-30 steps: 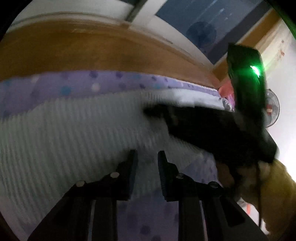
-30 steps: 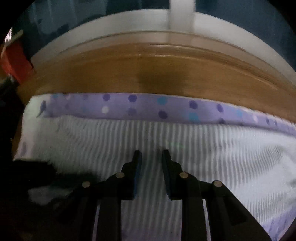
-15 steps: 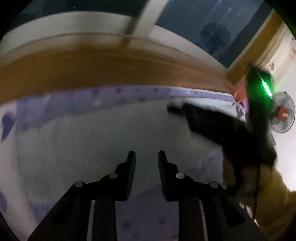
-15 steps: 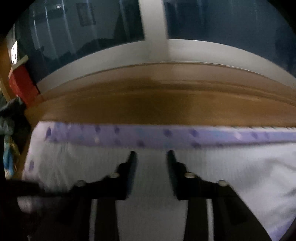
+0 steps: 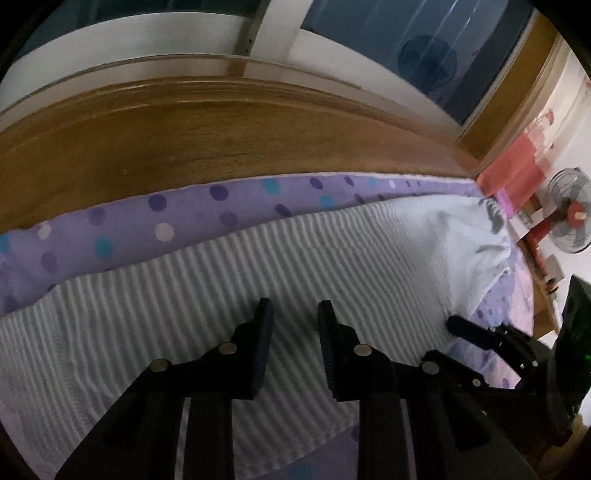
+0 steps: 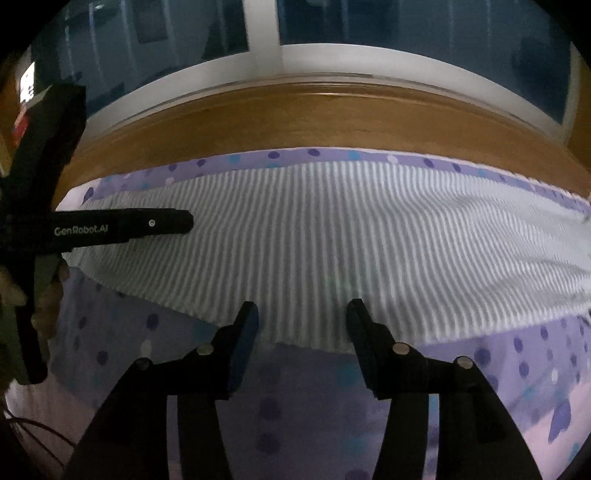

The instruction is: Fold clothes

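A white-and-grey striped garment (image 5: 332,266) (image 6: 332,236) lies spread flat on a purple polka-dot bedsheet (image 5: 184,210) (image 6: 295,398). My left gripper (image 5: 294,314) hovers over the middle of the garment, its jaws a narrow gap apart with only cloth showing behind them. In the right wrist view the left gripper (image 6: 147,223) juts in over the garment's left end. My right gripper (image 6: 303,310) is above the garment's near hem, jaws opening and nothing between them. It also shows low on the right of the left wrist view as the right gripper (image 5: 480,339).
A wooden bed frame (image 5: 221,140) (image 6: 332,118) runs along the far side, with a dark window (image 6: 406,26) behind it. A standing fan (image 5: 570,225) and red items (image 5: 517,166) stand at the right. A person's hand (image 6: 44,295) grips the left tool.
The right gripper has drawn back from the middle of the garment to its near hem, and its jaws have spread wider. The left gripper has drifted a little across the cloth with its gap unchanged.
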{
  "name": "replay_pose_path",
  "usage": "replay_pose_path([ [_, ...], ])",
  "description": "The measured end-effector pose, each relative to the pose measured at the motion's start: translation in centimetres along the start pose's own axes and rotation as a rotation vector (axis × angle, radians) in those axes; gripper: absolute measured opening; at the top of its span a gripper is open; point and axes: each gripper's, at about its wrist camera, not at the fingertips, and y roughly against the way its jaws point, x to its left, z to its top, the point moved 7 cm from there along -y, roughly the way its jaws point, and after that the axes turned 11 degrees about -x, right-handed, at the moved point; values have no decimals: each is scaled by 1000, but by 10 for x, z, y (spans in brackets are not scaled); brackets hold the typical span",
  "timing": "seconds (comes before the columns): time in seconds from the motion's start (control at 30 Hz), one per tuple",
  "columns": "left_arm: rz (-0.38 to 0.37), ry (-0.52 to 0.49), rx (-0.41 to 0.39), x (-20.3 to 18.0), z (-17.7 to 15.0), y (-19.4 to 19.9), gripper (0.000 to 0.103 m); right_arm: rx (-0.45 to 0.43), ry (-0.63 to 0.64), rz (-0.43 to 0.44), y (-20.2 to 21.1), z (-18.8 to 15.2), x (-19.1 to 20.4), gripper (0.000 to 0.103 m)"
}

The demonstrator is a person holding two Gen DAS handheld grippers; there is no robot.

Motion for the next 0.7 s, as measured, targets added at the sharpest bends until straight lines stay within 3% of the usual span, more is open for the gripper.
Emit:
replay_pose_path([
  [0.07, -33, 40, -19, 3, 0, 0, 26, 9, 19, 25, -2, 2, 7, 71],
  [0.13, -48, 53, -28, 3, 0, -1, 26, 32, 66, 37, -6, 6, 15, 77],
  [0.27, -1, -30, -19, -7, 0, -5, 26, -29, 44, -5, 24, 11, 10, 77],
  [0.37, 47, -60, -9, -13, 0, -4, 26, -94, 37, -64, 48, 21, -14, 77],
  [0.43, 60, -11, 0, -14, 3, -1, 26, -120, 33, -110, 59, 26, -37, 77],
  [0.53, 20, 59, -20, -32, 14, -3, 26, -164, -29, -190, 72, 30, -89, 75],
  [0.6, 15, 59, -32, -49, 22, -9, 26, -179, -74, -228, 76, 29, -127, 73],
  [0.7, 14, 42, -28, -87, 31, -31, 27, -129, -140, -228, 63, 30, -174, 59],
])
